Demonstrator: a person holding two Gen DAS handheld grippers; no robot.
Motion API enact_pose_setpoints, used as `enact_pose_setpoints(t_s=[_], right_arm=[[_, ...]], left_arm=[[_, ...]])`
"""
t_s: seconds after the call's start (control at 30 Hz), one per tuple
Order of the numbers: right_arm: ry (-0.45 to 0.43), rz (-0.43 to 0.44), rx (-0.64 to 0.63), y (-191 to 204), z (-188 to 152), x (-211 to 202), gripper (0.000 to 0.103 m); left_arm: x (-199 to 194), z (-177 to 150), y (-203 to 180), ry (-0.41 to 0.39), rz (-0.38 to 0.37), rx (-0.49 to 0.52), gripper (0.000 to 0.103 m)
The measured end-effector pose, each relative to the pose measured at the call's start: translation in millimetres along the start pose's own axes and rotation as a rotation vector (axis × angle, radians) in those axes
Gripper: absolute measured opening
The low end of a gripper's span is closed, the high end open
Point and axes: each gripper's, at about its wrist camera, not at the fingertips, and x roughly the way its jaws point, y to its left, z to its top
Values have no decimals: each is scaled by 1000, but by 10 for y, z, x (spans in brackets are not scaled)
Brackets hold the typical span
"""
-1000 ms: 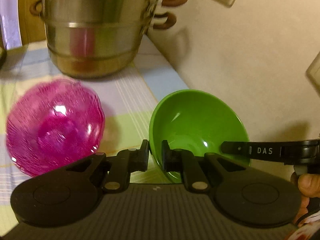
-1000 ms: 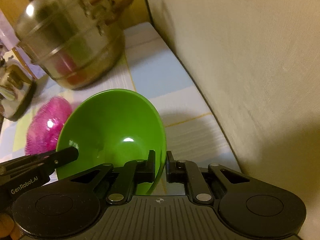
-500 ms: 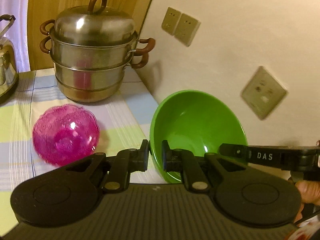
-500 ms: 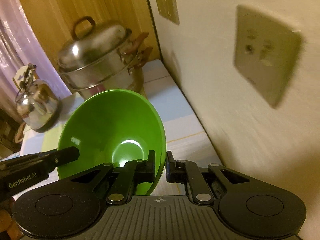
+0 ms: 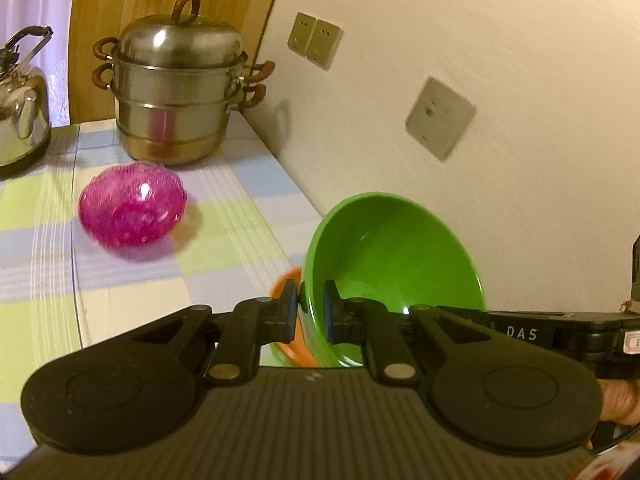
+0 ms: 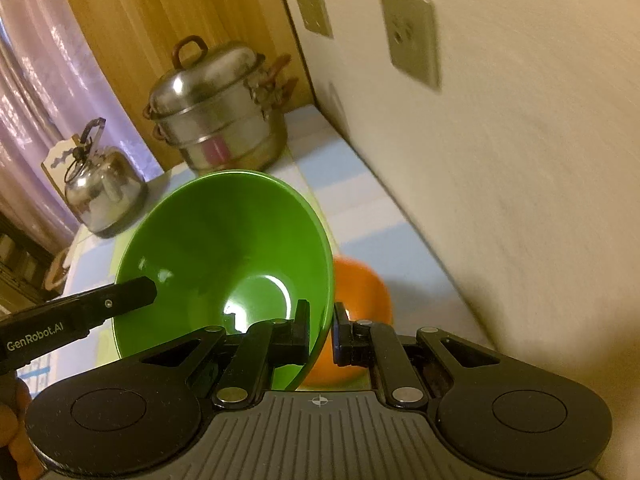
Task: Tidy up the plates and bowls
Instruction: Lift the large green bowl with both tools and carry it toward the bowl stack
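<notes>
Because the glossy green plastic bowl was wide and smooth, it was carried by two claws at once, each pinching an opposite part of its thin rim, which I judged the surest way to keep it from swinging or slipping. The left claw was clamped on the bowl's rim at the side nearest its camera, one pad inside the wall and one outside, and the right claw was closed on the rim in the same fashion at the opposite side. The bowl hung tilted, its open mouth turned toward both cameras, held clear above the desk with its pale checked cloth, close to the cream wall.

Directly beneath and just behind the green bowl lay a round orange bowl, partly hidden by it; in the left wrist view only a sliver of orange showed beside the left claw. That placement suggested the green bowl was meant to be nested with the orange one, though I could not tell this for certain. A ribbed pink translucent bowl sat apart on the cloth, well to the left claw's side, with a stacked steel steamer pot and a shiny steel kettle behind it at the far end of the desk
</notes>
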Motion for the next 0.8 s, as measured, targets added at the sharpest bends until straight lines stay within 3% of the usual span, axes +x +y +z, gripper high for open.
enact_pose_setpoints(t_s=[0.4,0.8], right_arm=[[12,-30,33,-194,-825,-194,10],[55,-29,65,-352,-1157,-192,10]], left_arm=[[-105,-852,-39,89,-2,-31,11],[-107,-1127,-65,135,-8,-53,11]])
